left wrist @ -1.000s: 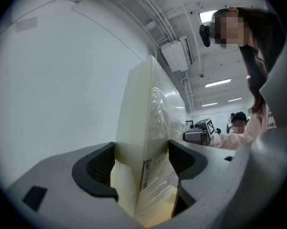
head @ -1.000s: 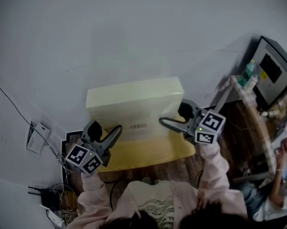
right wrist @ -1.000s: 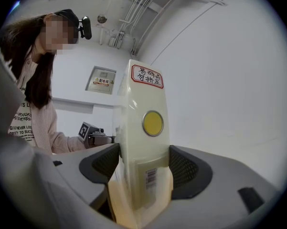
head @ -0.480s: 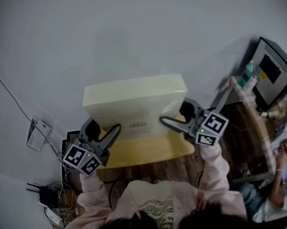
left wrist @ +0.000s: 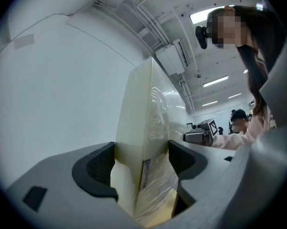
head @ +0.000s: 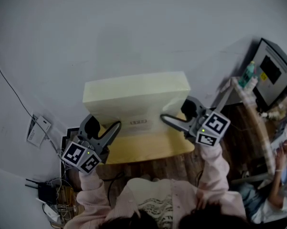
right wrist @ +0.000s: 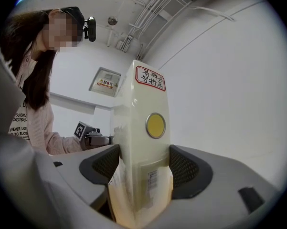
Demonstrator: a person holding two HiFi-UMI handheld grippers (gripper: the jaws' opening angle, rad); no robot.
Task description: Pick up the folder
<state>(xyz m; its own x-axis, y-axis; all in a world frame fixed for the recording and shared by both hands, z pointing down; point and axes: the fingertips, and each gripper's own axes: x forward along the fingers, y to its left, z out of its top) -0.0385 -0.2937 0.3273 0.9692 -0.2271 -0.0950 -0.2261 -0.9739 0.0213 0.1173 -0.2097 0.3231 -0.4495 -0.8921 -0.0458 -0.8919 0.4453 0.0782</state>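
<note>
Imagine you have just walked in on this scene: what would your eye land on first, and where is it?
The big pale yellow folder in the middle of the head view stands out first, with the left tongs clamped on its left end and the right tongs on its right end. Next, in the right gripper view, comes the round yellow dot on the folder's narrow end, under a red-bordered label.
</note>
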